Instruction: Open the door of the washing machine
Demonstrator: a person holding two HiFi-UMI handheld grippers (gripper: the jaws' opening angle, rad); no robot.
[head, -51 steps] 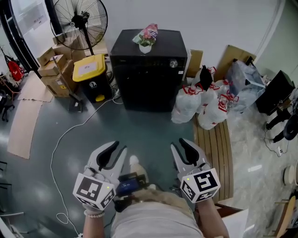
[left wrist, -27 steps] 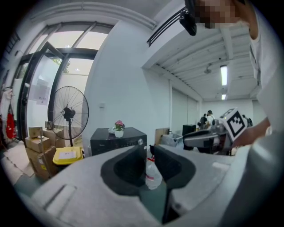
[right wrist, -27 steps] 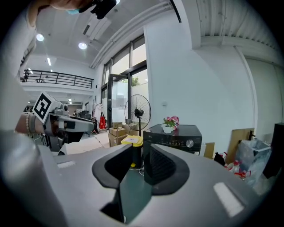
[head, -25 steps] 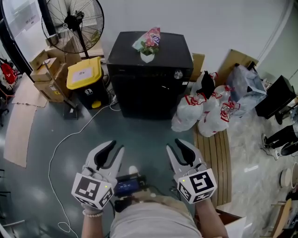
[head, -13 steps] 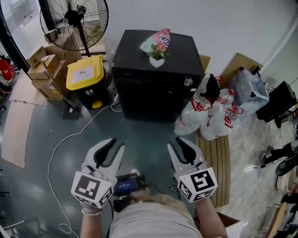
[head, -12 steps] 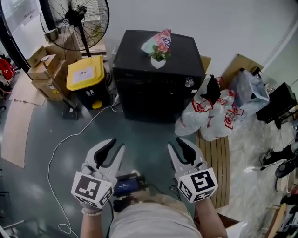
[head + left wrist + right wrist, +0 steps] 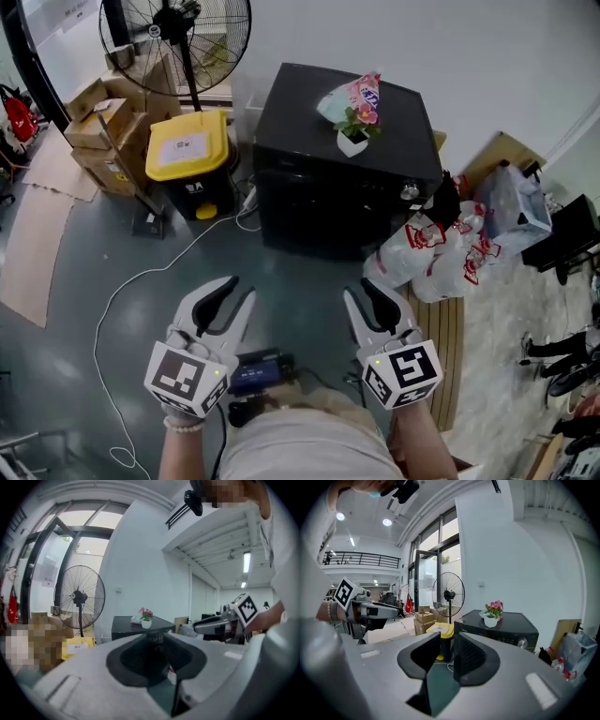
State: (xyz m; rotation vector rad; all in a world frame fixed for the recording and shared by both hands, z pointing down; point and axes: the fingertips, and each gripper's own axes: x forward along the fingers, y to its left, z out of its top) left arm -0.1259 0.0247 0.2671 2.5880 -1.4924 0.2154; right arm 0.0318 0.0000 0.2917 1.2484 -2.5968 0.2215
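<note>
**Head view.** The washing machine [image 7: 342,159], a black box-shaped unit, stands against the white wall. Its dark front looks flush, and the door outline cannot be made out. A potted flower [image 7: 353,141] sits on its lid and a silver knob [image 7: 409,191] is at its front right corner. Left of the machine are a yellow-lidded bin [image 7: 190,155] and a standing fan [image 7: 178,28]. Tied plastic bags [image 7: 431,258] are piled to its right. The left tool [image 7: 236,289] and right tool [image 7: 364,289] hang side by side over the grey floor, well short of the machine's front and touching nothing. A white cable [image 7: 141,281] trails across the floor from the machine's left side.

**Left gripper view.** The jaws stand narrowly apart with nothing between them, and the machine shows through the gap. Only this view gives the right tool side-on, to the machine's right.

**Right gripper view.** The jaws are slightly apart and empty, with the bin showing between them, left of the machine. The control panel and knob read clearest here.
</note>
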